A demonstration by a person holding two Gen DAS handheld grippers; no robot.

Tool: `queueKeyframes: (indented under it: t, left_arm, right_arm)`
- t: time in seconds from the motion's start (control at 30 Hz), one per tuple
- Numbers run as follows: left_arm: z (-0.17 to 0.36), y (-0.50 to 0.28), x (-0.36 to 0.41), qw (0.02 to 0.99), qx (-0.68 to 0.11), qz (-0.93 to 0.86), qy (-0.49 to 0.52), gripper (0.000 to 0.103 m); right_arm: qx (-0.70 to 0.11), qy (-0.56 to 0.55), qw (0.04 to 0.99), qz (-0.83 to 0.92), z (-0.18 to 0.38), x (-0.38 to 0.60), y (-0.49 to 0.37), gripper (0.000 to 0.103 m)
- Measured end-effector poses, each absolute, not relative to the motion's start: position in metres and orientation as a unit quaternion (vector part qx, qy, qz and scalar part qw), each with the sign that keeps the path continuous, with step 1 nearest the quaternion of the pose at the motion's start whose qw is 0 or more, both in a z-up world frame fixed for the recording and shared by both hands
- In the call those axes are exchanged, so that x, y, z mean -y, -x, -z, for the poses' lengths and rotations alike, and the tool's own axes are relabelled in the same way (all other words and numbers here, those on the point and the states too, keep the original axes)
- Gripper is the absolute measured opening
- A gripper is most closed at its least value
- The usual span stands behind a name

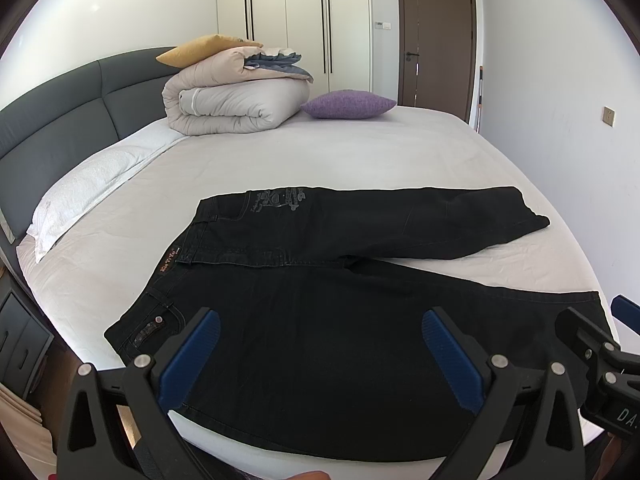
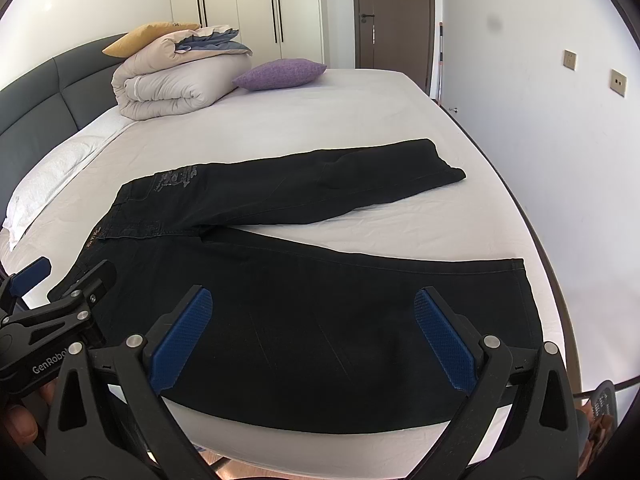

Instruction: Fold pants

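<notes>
Currently you hold your left gripper (image 1: 320, 344) and right gripper (image 2: 314, 324), fingers spread wide and empty, above black pants (image 1: 320, 280) lying flat on the bed (image 1: 360, 160).

Readable marks: one brand name, one cut-off fragment

In the right wrist view, at about eight o'clock, white letters "GenRobot" run along the black body of the left gripper (image 2: 60, 276), the last letter partly cut off by the arm in front of it. In the left wrist view, at about four o'clock, the black body of the right gripper (image 1: 592, 312) carries the white letters "DA", cut off at the picture's edge. The black pants (image 1: 320, 280) bear a grey print near the far hip (image 1: 280, 200) and a small orange-lettered tag on the waistband (image 1: 168, 261); both are too small to read.
</notes>
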State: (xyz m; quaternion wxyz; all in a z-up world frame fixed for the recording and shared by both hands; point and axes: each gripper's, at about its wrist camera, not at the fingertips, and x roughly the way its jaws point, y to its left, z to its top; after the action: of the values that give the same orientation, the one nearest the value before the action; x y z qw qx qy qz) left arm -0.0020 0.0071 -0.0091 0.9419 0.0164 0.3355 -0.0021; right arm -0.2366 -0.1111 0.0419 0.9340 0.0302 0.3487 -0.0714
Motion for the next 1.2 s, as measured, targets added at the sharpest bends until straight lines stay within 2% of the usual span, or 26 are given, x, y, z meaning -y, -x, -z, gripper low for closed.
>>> queueKeyframes:
  t: [0.83,1.2]
  left_arm:
    - [0.022,0.004,-0.012,0.939,-0.342,-0.009,-0.022,0.103]
    - [0.028,-0.012,-0.028,0.934,-0.355,0.034,0.017,0.103]
  right_arm:
    - [-0.353,-0.026,0.933,0.066,-0.04,0.098,0.236,0.103]
    - [-0.36,-0.018,0.931,0.056,-0.039,0.096,0.218,0.103]
